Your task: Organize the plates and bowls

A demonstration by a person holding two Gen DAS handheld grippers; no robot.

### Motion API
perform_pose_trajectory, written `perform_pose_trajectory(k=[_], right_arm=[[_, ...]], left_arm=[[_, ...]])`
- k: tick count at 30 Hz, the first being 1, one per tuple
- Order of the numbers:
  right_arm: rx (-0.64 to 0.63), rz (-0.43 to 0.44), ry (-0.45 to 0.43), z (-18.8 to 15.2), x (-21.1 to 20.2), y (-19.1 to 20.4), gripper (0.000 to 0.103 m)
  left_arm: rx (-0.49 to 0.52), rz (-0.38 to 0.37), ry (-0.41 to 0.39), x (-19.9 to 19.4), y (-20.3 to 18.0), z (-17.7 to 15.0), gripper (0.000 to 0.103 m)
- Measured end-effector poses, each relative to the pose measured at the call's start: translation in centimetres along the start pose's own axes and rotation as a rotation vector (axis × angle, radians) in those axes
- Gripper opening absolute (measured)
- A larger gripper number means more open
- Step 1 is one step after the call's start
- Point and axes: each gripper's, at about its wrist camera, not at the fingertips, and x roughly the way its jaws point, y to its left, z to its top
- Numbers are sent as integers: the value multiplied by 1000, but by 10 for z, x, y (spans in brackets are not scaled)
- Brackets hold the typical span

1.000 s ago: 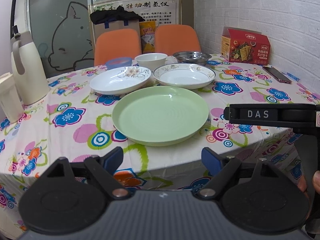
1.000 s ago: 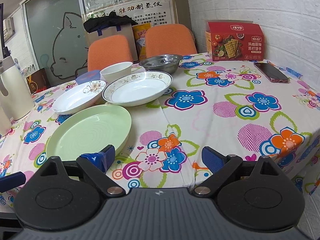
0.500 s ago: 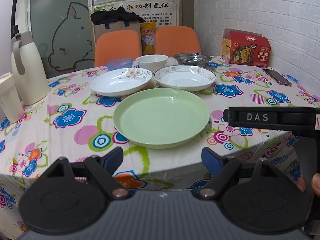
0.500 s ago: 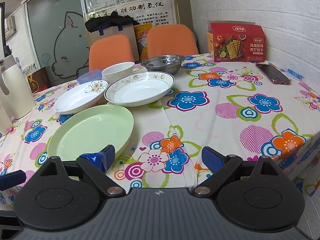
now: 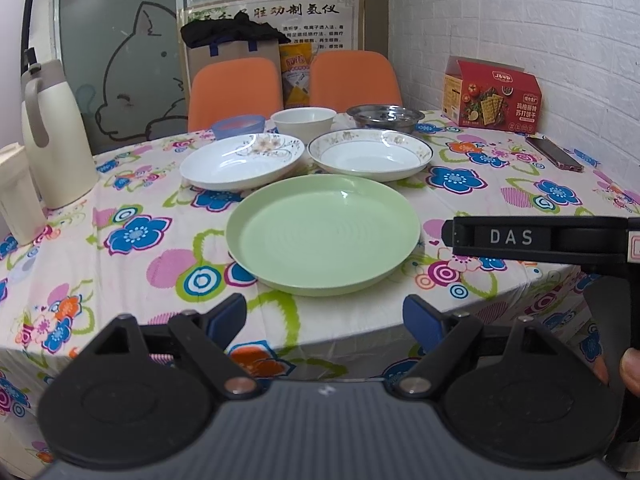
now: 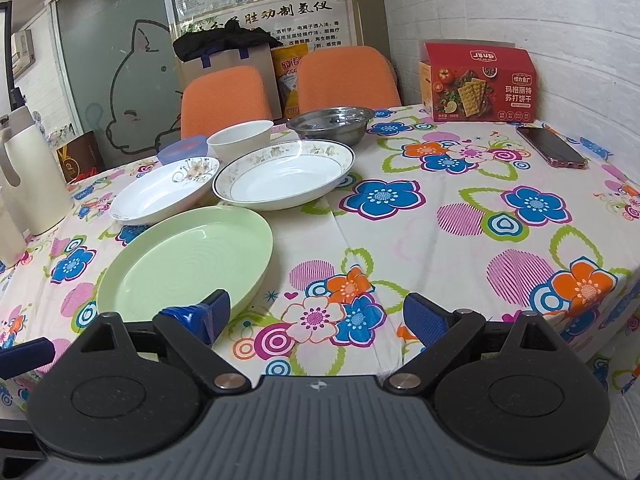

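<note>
The left tool (image 5: 324, 314) hangs just off the near edge of the tabletop (image 5: 132, 216), its blue-padded jaws spread wide with nothing between them. The right tool (image 6: 316, 314) is likewise released and holds nothing, its left pad over the near rim of the green plate (image 6: 188, 258) in that view (whether it touches the rim cannot be told).

The green plate lies flat close to the near edge. Behind it sit two white plates side by side: the flower-print plate (image 5: 242, 160) toward the left edge and the gold-rimmed plate (image 5: 370, 154) to its right, their rims nearly meeting. Further back, along the far edge, stand a blue bowl (image 5: 238, 125), a white bowl (image 5: 304, 119) and a steel bowl (image 5: 384, 115) in a row.

A cream thermos jug (image 5: 52, 136) stands at the left edge. A red cracker box (image 6: 478, 82) rests in the far right corner against the brick wall, with a phone (image 6: 550, 146) lying flat just in front of it. Two orange chairs (image 5: 234, 88) stand beyond the far edge.
</note>
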Motion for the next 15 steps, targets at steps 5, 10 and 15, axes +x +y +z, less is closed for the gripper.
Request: perform_pose_trajectory(k=[5,10,15], right_arm=[[0,0,1,1,1,0,81],[25,3,-13,9,4,-6,81],[6,39,0,19,17,-8,81]], left_arm=[[-9,-4,9,4,4,4,85],[-39,-1,2,1,30,23,85],[-120,-17,52,25,74,52,85]])
